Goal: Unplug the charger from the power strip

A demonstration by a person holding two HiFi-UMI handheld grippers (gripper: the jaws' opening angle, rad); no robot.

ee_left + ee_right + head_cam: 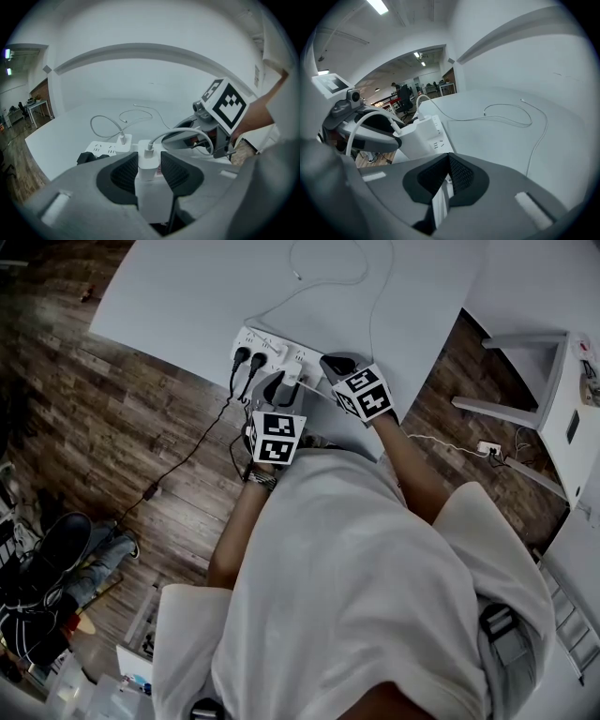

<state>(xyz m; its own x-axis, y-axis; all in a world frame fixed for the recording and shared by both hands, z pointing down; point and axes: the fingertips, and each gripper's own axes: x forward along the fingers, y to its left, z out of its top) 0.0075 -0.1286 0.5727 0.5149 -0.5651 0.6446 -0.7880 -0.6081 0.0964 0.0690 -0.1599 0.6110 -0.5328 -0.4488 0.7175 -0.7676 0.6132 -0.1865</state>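
Note:
A white power strip lies near the front edge of the white table. In the left gripper view a white charger with a white cable stands in the strip. My left gripper straddles it, and the pads stand close along its sides with a thin gap on the right. My right gripper hangs over the strip's right end with its tips touching and nothing held. The head view shows the left gripper and the right gripper side by side at the strip.
A second white charger and two black plugs fill sockets further left. A loose white cable curls across the table behind. Wooden floor lies below, with a white stand to the right and bags to the left.

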